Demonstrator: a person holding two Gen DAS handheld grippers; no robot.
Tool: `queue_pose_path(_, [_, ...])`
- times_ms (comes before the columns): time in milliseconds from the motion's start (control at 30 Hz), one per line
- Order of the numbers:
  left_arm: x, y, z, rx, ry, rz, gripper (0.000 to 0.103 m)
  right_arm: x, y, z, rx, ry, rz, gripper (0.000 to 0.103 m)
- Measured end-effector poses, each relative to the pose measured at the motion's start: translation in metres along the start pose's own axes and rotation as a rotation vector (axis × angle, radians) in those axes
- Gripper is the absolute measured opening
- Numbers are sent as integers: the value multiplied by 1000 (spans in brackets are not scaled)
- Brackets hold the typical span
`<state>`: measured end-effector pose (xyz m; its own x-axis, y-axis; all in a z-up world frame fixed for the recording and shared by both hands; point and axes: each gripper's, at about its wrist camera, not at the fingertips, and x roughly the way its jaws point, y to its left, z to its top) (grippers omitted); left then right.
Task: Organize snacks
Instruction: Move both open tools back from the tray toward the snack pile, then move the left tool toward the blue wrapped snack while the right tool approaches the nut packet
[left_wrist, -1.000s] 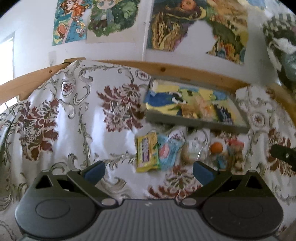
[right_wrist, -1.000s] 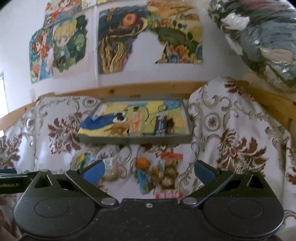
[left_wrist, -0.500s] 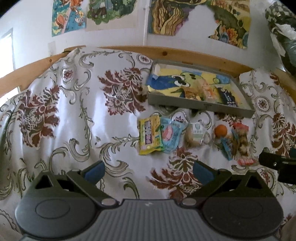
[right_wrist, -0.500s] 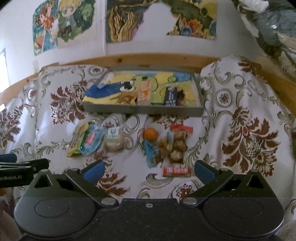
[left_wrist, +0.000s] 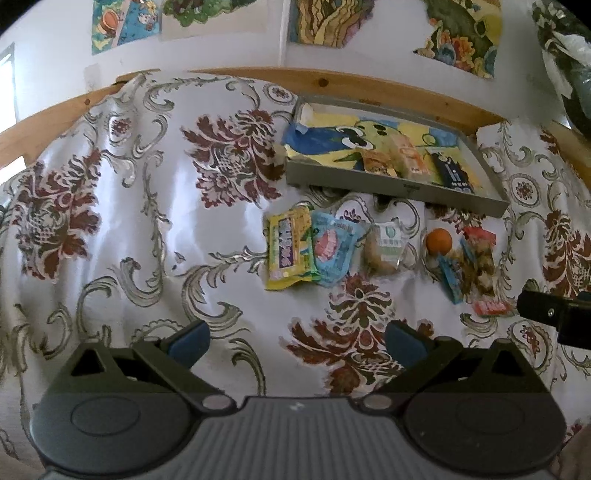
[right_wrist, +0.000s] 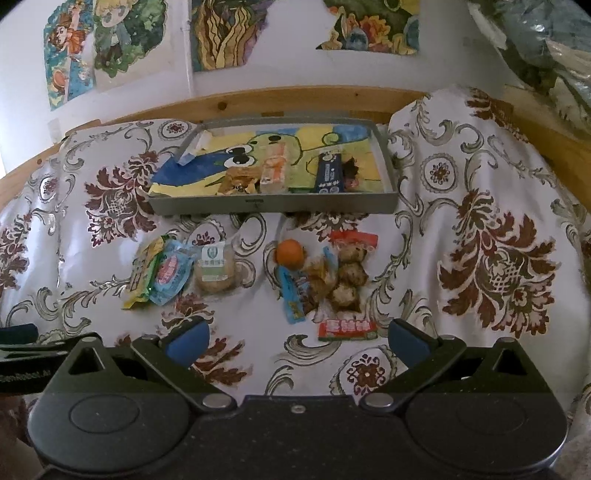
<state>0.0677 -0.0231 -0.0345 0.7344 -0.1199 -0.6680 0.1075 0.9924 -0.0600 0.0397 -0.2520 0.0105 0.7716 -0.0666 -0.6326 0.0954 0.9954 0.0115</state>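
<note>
My left gripper (left_wrist: 297, 341) and right gripper (right_wrist: 297, 341) hover spread, empty, above glossy wrapped snacks (right_wrist: 255, 275) before a grey tray (right_wrist: 273, 204).

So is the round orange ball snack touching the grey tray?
Apart. The right wrist view shows flowered cloth between the orange ball and the grey tray's front wall.

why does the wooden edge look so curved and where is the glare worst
Left wrist view: fisheye bends the wooden edge into an arc; window light sheens the tablecloth at left, washing out its pattern. Right wrist view: same bowing, more even light, tray fairly sharp, corners dark.
</note>
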Motion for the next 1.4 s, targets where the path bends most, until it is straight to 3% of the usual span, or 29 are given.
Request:
queue_pose_path(467, [20, -14, 7, 46, 12, -38, 103, 16, -19, 13, 110, 61, 12, 102])
queue_pose_path(800, [42, -24, 17, 25, -26, -155, 103, 30, -42, 33, 196, 61, 14, 102])
queue_pose_path(1000, [61, -32, 23, 29, -41, -185, 103, 37, -48, 44, 180, 47, 6, 102])
queue_pose_path(1200, [74, -45, 32, 65, -134, -234, 103, 53, -57, 54, 146, 67, 1, 102])
queue_pose_path(1400, [92, -55, 38, 66, -111, -252, 103, 74, -75, 65, 148, 97, -16, 102])
